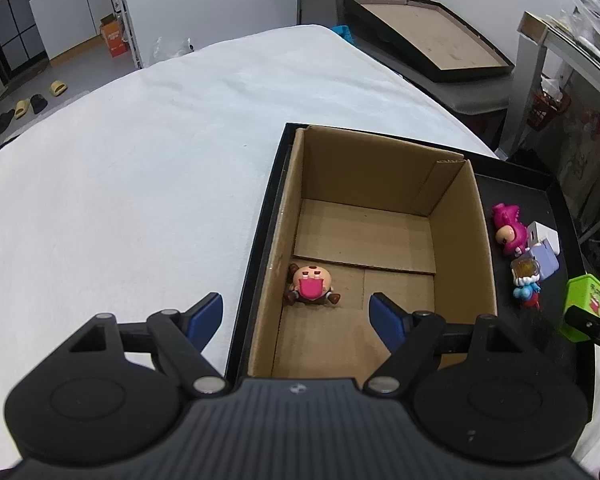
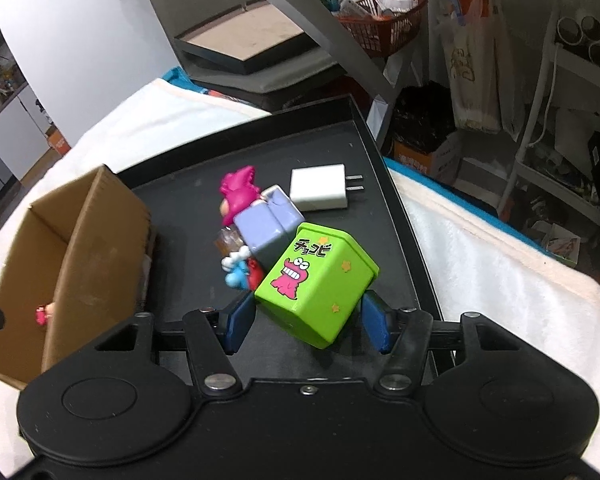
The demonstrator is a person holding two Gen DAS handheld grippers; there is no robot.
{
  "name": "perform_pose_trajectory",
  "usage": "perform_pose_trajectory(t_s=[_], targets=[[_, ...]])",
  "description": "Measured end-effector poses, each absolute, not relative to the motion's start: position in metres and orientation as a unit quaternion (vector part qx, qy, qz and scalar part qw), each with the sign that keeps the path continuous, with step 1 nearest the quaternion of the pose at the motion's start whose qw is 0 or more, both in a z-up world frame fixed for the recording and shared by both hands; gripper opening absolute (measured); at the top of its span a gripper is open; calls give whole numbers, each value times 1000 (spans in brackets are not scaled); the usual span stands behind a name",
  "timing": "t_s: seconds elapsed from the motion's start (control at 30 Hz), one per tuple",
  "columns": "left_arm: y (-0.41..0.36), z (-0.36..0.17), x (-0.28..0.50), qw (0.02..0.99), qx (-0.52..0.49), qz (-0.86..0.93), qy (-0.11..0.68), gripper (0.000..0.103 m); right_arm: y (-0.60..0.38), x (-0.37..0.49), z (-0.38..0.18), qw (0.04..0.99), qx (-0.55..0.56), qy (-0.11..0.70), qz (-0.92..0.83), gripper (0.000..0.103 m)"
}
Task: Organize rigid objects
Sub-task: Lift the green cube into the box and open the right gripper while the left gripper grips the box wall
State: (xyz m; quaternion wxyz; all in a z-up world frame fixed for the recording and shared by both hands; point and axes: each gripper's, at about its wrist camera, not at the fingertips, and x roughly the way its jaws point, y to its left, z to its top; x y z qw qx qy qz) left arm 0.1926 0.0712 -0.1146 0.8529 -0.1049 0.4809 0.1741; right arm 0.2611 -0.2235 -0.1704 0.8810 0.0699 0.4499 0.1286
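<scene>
Currently clamped: right gripper [image 2: 306, 322], blue pads against both flanks of a green box [image 2: 316, 282], tilted, with a pink cartoon creature and black lettering on its face; no visible contact between box and black tray [image 2: 396, 216] beneath, though hard to be sure. Just behind the box, bunched together on the tray: a lilac block [image 2: 268, 220], a pink-hooded figure [image 2: 238, 194] touching it, a small blue-and-red figure [image 2: 240, 270] at its near side. Slightly further back, lying flat with prongs toward the tray's right rim: a white plug adapter [image 2: 320, 188]. Sharing the same tray on its left half: an open cardboard box [image 1: 380, 240], brown, flaps up. Inside, against the near-left wall: one round-headed figure [image 1: 310, 284] with a wide pink mouth, on its back. Above that box: left gripper [image 1: 296, 314], jaws spread wide, nothing between the pads, one finger outside the left wall and one over the box floor. Underneath everything: a white cloth [image 1: 140, 160] over the tabletop.
</scene>
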Motion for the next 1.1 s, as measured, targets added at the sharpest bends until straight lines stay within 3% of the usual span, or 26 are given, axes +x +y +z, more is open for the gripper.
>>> perform_pose_trajectory(t_s=[0.77,0.93,1.0,1.1], targets=[[101,-131,181,863,-154,136,462,79,-172,245,-110,901,30,407,149,56],[108,-139,179,862,-169,132,459,65,-148,239,-102,904,12,399,155,56],[109,-142,179,862,-172,130,459,44,-138,236,-99,904,6,397,159,56],[113,-148,178,857,-187,121,465,25,-123,232,-95,904,-4,394,166,56]])
